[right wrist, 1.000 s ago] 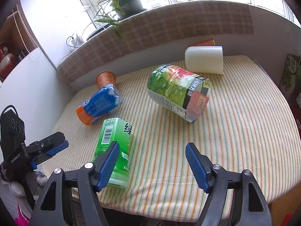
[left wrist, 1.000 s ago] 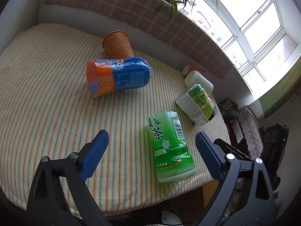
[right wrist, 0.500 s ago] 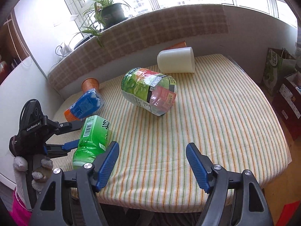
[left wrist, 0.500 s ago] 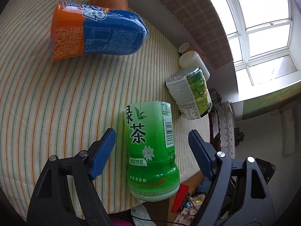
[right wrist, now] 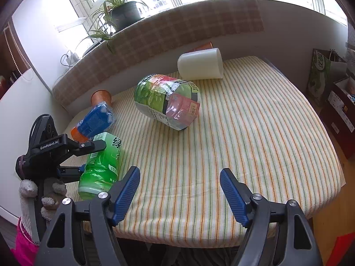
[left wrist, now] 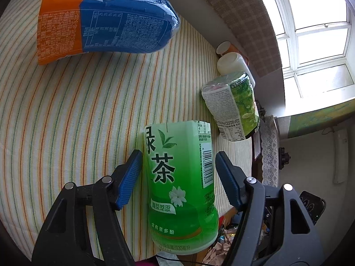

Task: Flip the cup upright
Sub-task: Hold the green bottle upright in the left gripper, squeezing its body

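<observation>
A green tea-label cup lies on its side on the striped tablecloth near the table's edge; it also shows in the right wrist view. My left gripper is open, its blue fingers on either side of this cup, with small gaps. My right gripper is open and empty over the table's front. A white cup lies on its side at the back. A blue and orange cup and a green leafy-label cup also lie on their sides.
A brown paper cup stands behind the blue and orange cup; another brown cup sits behind the white one. A checked cloth covers the sill with a potted plant. Boxes and bags stand right of the table.
My left gripper has moved forward and down onto the green tea cup, and its fingers now straddle it. My right gripper has drawn back slightly and stays open.
</observation>
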Motion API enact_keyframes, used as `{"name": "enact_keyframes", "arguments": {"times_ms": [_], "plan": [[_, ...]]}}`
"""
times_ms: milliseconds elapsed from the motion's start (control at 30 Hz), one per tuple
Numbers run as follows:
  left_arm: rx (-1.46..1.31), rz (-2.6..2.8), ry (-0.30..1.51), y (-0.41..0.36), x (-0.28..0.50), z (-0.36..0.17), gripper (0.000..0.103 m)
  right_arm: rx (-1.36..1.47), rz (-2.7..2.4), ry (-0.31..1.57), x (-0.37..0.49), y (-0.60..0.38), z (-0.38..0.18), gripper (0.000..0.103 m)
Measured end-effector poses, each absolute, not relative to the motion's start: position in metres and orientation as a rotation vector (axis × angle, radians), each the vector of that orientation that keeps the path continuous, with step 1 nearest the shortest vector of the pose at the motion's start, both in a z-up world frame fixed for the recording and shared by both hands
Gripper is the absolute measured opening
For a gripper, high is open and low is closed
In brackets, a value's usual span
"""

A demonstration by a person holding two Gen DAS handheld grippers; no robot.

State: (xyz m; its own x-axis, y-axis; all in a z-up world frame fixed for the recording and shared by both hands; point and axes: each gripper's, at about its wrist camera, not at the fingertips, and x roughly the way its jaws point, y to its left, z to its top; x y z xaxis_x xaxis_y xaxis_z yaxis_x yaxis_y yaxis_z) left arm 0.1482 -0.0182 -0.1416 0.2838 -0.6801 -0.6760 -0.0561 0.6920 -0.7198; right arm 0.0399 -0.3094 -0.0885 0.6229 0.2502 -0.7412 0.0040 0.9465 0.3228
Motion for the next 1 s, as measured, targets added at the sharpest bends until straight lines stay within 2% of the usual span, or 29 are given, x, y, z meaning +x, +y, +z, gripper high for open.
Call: {"name": "enact_keyframes", "arguments": {"times_ms": [33, 367, 1000], "plan": [[-0.721, -0.472, 1.233, -0.019, 0.149, -0.142, 0.063, 0.309, 0.141, 0.891, 0.04, -0.31, -0.089, 0.077], [-0.613, -0.46, 1.161, -0.028, 0.145, -0.123, 0.063, 0.31, 0.135, 0.891, 0.04, -0.31, -0.09, 0.078], [-0.162, -0.352, 0.825, -0.061, 0.106, -0.06, 0.06, 0.318, 0.151, 0.913, 0.042, -0.305, -0.097, 0.079]]}}
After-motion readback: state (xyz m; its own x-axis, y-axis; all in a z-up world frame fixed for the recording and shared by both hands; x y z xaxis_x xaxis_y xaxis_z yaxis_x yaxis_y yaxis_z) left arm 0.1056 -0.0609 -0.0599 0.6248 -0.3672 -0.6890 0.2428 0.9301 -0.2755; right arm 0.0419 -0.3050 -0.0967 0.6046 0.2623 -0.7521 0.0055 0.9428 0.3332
